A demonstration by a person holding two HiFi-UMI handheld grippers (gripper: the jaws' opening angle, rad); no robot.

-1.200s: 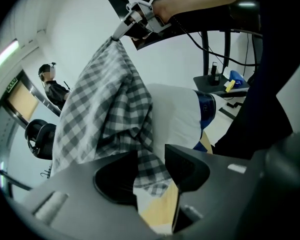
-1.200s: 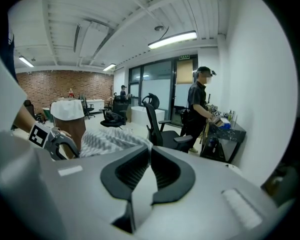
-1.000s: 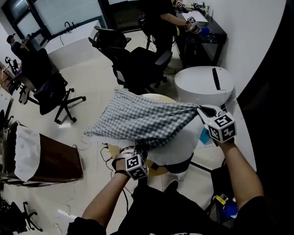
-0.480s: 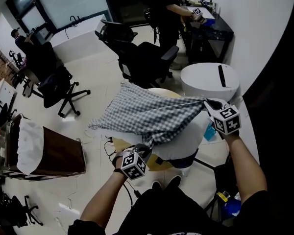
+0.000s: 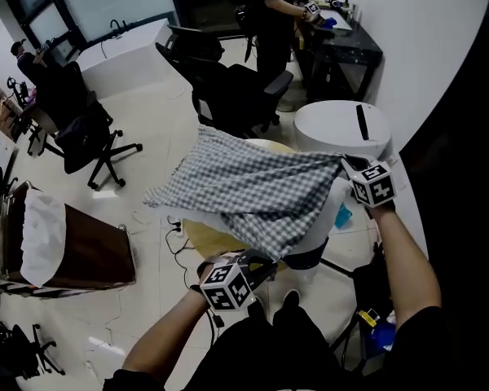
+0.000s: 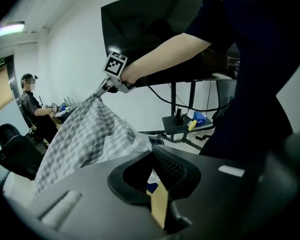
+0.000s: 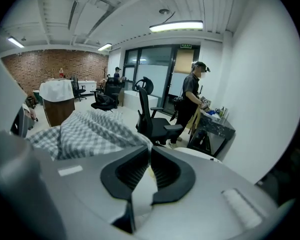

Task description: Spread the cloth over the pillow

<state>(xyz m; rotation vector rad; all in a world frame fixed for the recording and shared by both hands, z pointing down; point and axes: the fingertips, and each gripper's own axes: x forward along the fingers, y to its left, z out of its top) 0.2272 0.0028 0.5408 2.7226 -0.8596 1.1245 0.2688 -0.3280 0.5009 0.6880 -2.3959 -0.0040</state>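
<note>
Head view, left gripper [image 5: 263, 266], right gripper [image 5: 347, 163], fingers [image 6: 168, 167] clamped on checked cloth [image 5: 253, 190] above pillow [image 5: 311, 228], tiled floor [image 5: 147, 198], chairs [image 5: 236, 96]

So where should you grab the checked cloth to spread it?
At its two near corners, coming from the person's side: the cloth is limp and drapes over the pillow, so pinched corners should pull it flat.

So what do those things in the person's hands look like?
The left hand-held gripper and right hand-held gripper are grey with black ribbed pads; each carries a white cube with black square markers. The sleeves are short and dark.
</note>
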